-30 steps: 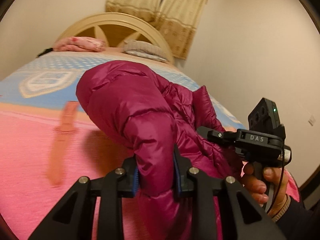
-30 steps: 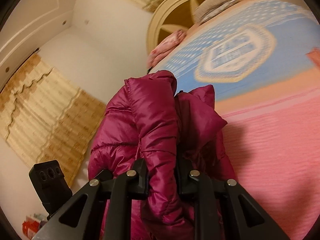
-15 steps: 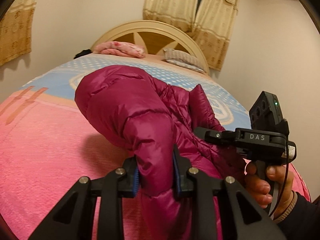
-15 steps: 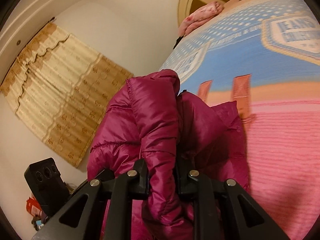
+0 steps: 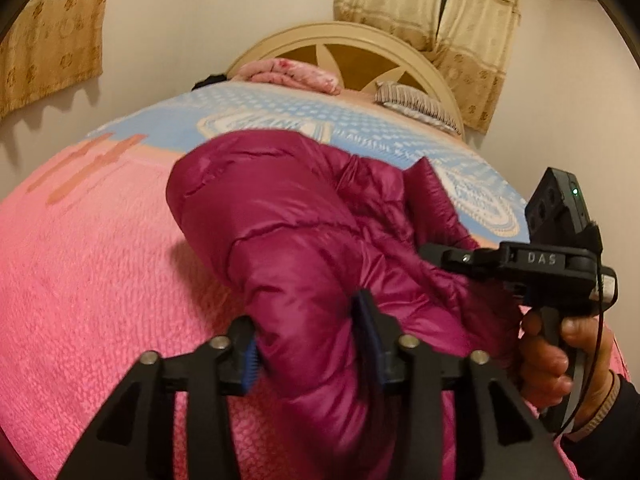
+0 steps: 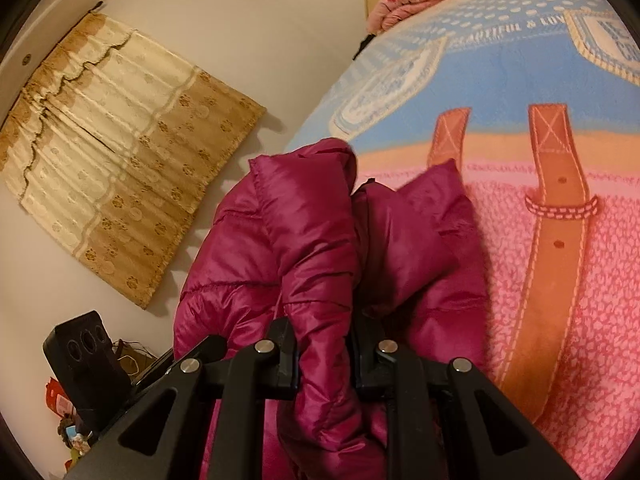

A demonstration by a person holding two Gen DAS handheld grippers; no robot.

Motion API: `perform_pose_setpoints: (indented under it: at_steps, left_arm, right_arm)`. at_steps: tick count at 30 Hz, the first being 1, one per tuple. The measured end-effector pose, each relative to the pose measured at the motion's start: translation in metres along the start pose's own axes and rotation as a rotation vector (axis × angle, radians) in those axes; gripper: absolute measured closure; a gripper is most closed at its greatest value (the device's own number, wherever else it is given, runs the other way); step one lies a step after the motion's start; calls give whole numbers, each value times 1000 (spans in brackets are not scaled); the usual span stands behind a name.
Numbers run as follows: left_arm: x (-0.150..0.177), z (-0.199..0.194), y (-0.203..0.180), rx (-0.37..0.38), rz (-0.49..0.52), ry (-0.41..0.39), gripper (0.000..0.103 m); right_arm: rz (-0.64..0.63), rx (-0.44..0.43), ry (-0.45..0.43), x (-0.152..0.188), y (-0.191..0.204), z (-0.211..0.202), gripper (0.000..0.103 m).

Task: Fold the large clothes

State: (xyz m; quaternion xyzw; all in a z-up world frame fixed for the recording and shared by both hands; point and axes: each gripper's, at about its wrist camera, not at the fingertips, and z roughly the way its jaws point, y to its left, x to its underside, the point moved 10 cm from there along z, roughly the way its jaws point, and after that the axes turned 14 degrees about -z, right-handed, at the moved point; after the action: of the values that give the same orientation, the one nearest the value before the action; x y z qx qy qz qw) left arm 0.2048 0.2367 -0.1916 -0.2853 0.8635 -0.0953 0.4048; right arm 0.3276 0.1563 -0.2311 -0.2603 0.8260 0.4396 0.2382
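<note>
A magenta puffer jacket (image 5: 304,232) is held bunched up above the bed's pink blanket (image 5: 88,264). My left gripper (image 5: 308,344) is shut on a thick fold of it. My right gripper (image 6: 324,352) is shut on another fold of the jacket (image 6: 316,248). The right gripper's body (image 5: 544,268) shows at the right of the left wrist view, in a hand. The left gripper's camera block (image 6: 82,364) shows at the lower left of the right wrist view. The jacket's lower part hangs hidden below both grippers.
The bed has a pink and blue blanket (image 6: 560,264), a folded pink quilt (image 5: 292,74), a grey pillow (image 5: 416,106) and a cream headboard (image 5: 352,40). Curtains (image 6: 120,184) hang on the left wall. Clutter (image 6: 68,420) lies on the floor at the left.
Both grippers have swung left over the bed with the jacket still clamped; more of the pink blanket and the left wall curtain has come into view.
</note>
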Motion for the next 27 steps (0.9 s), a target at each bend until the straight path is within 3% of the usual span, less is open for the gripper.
perform_pose_setpoints:
  at_steps: [4,8,10,14,22,27]
  left_arm:
    - [10,-2,13,-14,-18,14,45]
    - [16,-13,23,-66,-16,-5,22]
    - [15,-19,22,-97,5,-19,15]
    - [4,-46,11,-130,58,-101,0]
    - [-17,-94,-14,-121,113,-216,0]
    - [-24,-126,-36,-100,142,-291,0]
  right_arm:
    - [17,26,19,4,-11,5,85]
    - [53,31,21,9,-23,3,82]
    - [65,47,17,10,-28,1,73]
    - [31,141,-11,9,-32,-20,38]
    - [-72,230,-138,-7,-3,-84,35]
    - [-170,294,-204,-11,37,-116,34]
